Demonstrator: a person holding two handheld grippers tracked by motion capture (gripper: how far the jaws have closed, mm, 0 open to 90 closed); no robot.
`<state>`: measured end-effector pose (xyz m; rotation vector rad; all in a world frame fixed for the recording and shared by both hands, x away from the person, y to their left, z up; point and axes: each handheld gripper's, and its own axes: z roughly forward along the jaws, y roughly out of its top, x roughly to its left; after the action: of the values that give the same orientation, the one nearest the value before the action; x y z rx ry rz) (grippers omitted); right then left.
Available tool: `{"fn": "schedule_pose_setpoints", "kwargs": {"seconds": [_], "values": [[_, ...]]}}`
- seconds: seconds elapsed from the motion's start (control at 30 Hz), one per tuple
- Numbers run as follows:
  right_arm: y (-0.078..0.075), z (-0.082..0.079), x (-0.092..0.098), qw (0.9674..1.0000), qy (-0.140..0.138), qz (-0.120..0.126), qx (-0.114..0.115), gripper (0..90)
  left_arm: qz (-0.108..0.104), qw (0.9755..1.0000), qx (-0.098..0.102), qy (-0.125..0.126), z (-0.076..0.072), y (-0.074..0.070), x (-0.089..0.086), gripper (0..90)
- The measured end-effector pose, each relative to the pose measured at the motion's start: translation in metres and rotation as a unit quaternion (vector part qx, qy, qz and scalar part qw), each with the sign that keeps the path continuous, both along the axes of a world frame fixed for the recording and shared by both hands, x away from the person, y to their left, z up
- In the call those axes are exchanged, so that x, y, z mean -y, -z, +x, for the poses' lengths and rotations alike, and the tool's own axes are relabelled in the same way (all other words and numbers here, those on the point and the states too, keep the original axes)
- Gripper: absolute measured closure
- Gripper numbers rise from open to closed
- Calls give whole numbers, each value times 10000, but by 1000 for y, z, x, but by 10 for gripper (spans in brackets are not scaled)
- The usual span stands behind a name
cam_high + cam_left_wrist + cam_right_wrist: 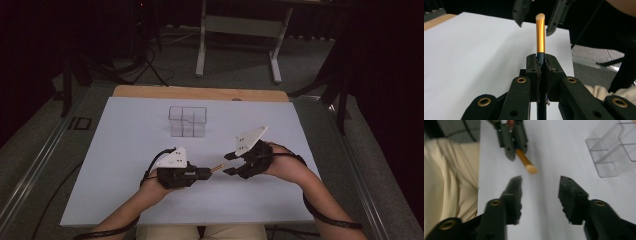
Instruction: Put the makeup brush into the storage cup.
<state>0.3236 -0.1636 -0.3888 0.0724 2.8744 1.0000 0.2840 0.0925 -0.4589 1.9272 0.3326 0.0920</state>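
1. The makeup brush stands in the middle of the left gripper view, its gold barrel rising to a pale tip near the top edge and its dark handle running down between the jaws.
2. In the high view the brush is a short gold sliver just below the centre of the frame, lying about level above the white board.
3. The left gripper is clenched on the brush handle; in its own view both pads press against the dark shaft from either side.
4. The right gripper sits just right of the brush tip in the high view, released, with nothing between its jaws.
5. In the left gripper view the right gripper's two jaw tips flank the pale brush tip at the top centre, near it but not touching it.
6. In the right gripper view the brush points down from the upper middle, ending above the gap between the parted jaws.
7. A clear plastic organizer with several compartments stands on the board in the upper middle of the high view, well apart from both grippers.
8. The person's light trousers show at the left of the right gripper view.
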Motion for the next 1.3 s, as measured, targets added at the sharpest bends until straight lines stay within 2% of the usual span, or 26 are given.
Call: {"fn": "schedule_pose_setpoints", "kwargs": {"seconds": [0.07,0.17,0.2,0.27,0.3,0.37,0.4,0.43,0.47,0.57,0.6,0.63,0.67,0.73,0.77,0.8,0.83,0.87,1.03,1.1,1.13,1.17,1.2,1.23,1.27,1.3], "values": [[1,0,2,10000,68,38,57,507,-118,9999,1,-73,1,-2,-3,840],[2,0,4,9999,97,88,54,509,-184,9997,70,-144,1,-4,-4,840],[4,-3,4,9999,102,108,73,508,-292,9993,64,-203,2,-6,-6,840],[5,-3,4,9998,121,109,69,504,-363,9991,38,-230,2,-7,-7,840],[7,-4,4,9999,115,125,25,485,-390,9989,28,-243,3,-7,-7,840],[9,-5,4,9997,153,161,87,462,-444,9986,68,-281,3,-9,-8,840],[10,-6,5,9995,205,252,25,436,-573,9978,28,-334,4,-9,-9,840],[10,-6,5,9995,205,252,25,436,-573,9978,28,-334,4,-9,-9,840],[12,-7,6,9988,320,359,49,433,-692,9969,17,-363,5,-11,-10,840],[15,-7,7,9978,455,474,43,434,-822,9959,14,-391,6,-12,-11,840],[18,-8,8,9970,511,578,14,434,-977,9944,8,-410,6,-14,-12,840],[18,-8,8,9970,511,578,14,434,-977,9944,8,-410,6,-14,-12,840],[21,-10,8,9964,522,672,24,458,-1108,9929,21,-425,7,-15,-12,840],[22,-10,8,9960,517,726,20,459,-1171,9922,44,-428,7,-16,-12,840],[24,-11,8,9950,526,851,-22,459,-1227,9915,45,-429,7,-17,-12,840],[26,-13,7,9929,558,1050,-61,465,-1409,9891,67,-424,8,-18,-12,840],[26,-13,7,9929,558,1050,-61,465,-1409,9891,67,-424,8,-18,-12,840],[28,-16,6,9902,588,1267,-37,500,-1553,9870,97,-403,8,-20,-12,840],[33,-22,0,9885,513,1425,37,529,-1696,9847,164,-370,7,-22,-8,840],[35,-26,-3,9855,523,1613,21,542,-1891,9814,138,-310,6,-22,-8,840],[35,-28,-6,9829,539,1760,61,560,-2026,9787,185,-269,6,-23,-7,840],[35,-28,-6,9829,539,1760,61,560,-2026,9787,185,-269,6,-23,-7,840],[35,-29,-9,9808,519,1879,-9,562,-2121,9767,188,-256,5,-24,-6,840],[35,-29,-9,9808,519,1879,-9,562,-2121,9767,188,-256,5,-24,-6,840],[35,-30,-10,9794,542,1946,-13,570,-2168,9756,249,-240,4,-24,-5,840],[35,-31,-11,9775,522,2042,-78,574,-2163,9757,258,-237,4,-24,-5,840]]}}
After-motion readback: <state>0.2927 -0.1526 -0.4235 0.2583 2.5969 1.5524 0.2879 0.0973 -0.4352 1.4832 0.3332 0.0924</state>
